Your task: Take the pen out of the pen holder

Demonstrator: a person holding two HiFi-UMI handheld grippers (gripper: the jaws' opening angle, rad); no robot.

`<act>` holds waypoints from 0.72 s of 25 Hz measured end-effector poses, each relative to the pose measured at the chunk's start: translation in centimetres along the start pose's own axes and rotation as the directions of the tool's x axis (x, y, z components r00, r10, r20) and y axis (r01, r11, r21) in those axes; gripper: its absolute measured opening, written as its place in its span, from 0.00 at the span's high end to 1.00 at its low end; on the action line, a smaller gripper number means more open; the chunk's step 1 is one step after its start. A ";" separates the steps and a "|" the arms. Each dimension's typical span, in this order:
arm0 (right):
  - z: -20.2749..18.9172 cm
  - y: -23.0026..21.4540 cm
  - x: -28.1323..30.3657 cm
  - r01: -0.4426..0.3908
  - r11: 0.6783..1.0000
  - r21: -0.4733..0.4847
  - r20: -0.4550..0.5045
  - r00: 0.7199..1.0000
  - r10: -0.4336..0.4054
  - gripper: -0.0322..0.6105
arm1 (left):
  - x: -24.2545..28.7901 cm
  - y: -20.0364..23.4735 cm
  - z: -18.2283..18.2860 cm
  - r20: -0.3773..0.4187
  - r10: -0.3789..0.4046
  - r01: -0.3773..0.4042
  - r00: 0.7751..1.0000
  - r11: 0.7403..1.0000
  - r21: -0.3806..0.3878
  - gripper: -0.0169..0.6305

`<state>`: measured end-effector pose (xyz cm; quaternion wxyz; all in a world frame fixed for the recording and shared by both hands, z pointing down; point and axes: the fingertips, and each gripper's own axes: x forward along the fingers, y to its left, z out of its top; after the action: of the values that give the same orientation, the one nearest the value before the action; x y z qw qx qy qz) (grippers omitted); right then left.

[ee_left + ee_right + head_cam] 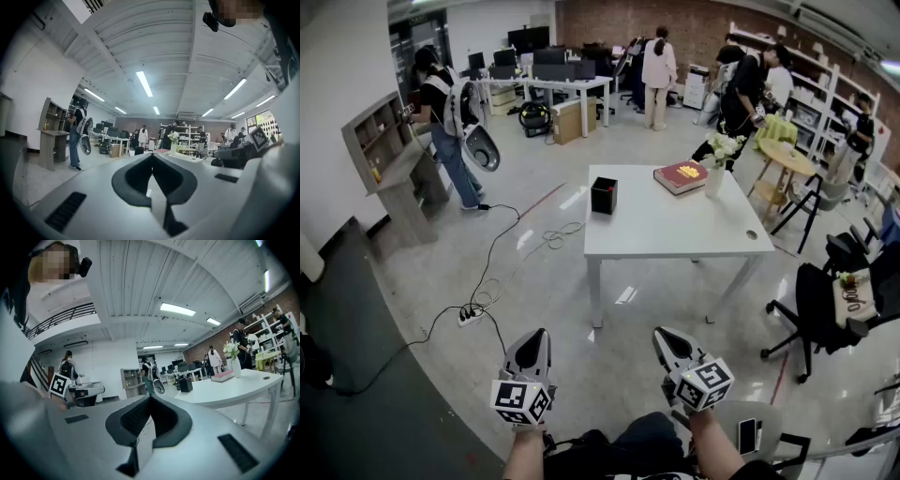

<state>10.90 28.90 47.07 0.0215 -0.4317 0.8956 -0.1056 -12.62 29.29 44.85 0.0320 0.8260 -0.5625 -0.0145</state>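
The left gripper's [152, 161] dark matte fingers [133, 176] are pressed tip to tip with nothing between them; the right gripper's [150, 401] fingers [136, 420], faintly ribbed on their inner faces, are likewise clenched and empty; smooth grey shells curve back from both pairs; in the head view both grippers sit at the lower centre of the frame above a glossy grey floor, well apart from the white rectangular tabletop [675, 230] at mid-frame; the pen holder [603, 195], a black square box, stands upright near the tabletop's upper left corner; the pen is too small to make out; a red book [681, 176] lies to its right.
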 end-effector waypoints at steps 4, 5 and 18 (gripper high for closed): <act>0.0 0.0 -0.4 0.004 1.000 -0.001 -0.004 1.000 -0.004 0.94 | -0.2 -0.1 0.4 0.006 0.000 0.000 1.000 1.000 0.001 0.97; 0.0 -0.1 -0.5 0.006 1.000 -0.001 -0.003 1.000 -0.006 0.94 | -0.2 -0.2 0.4 0.008 -0.001 0.001 1.000 1.000 0.001 0.97; -0.8 -0.4 -0.5 0.012 1.000 0.004 -0.013 1.000 -0.012 0.94 | 0.0 -0.2 -0.3 -0.005 -0.005 0.005 1.000 1.000 -0.004 0.97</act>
<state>11.40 29.22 47.90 0.0159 -0.4362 0.8929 -0.1102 -12.42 29.33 45.19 0.0348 0.8274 -0.5603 -0.0137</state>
